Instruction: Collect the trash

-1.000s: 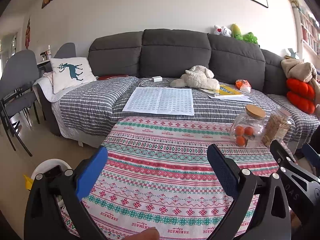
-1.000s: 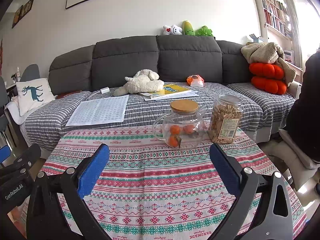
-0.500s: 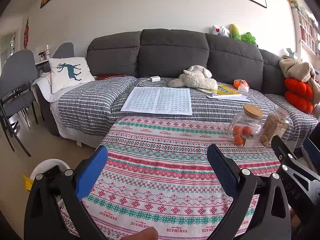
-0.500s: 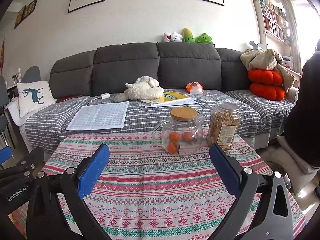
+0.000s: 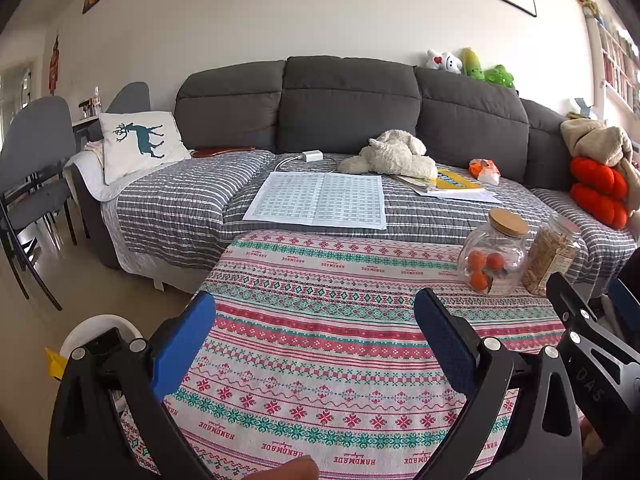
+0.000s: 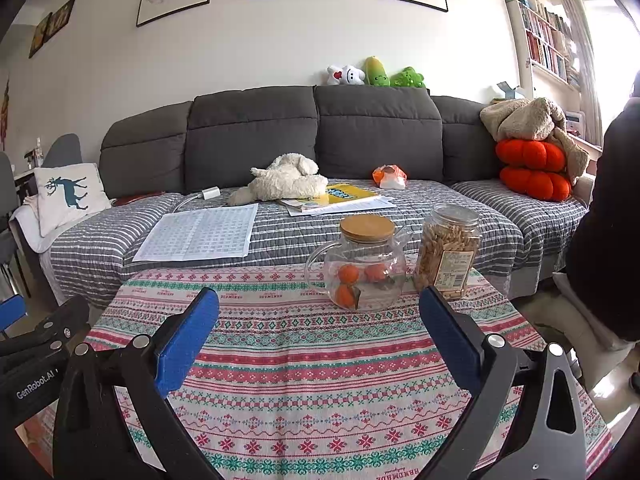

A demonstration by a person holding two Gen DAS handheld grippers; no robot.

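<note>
- Both views have lifted slightly; the sofa (image 6: 312, 136) now sits lower in frame.
- Left gripper (image 5: 316, 336) and right gripper (image 6: 320, 328) hover spread wide, empty, over the tablecloth (image 6: 304, 360).
- Orange wrapper (image 6: 389, 176) lies on the sofa, centre right.

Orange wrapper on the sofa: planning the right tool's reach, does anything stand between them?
Yes: the glass teapot and snack jar stand on the table, in line between the right tool and the orange wrapper.

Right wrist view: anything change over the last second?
Only the camera moved: it tilted down, so the glass teapot with the wooden lid and the clear plastic snack jar sit lower in frame and more wall shows. Right gripper and left gripper stayed open, holding nothing. Nothing on the patterned tablecloth shifted.
</note>
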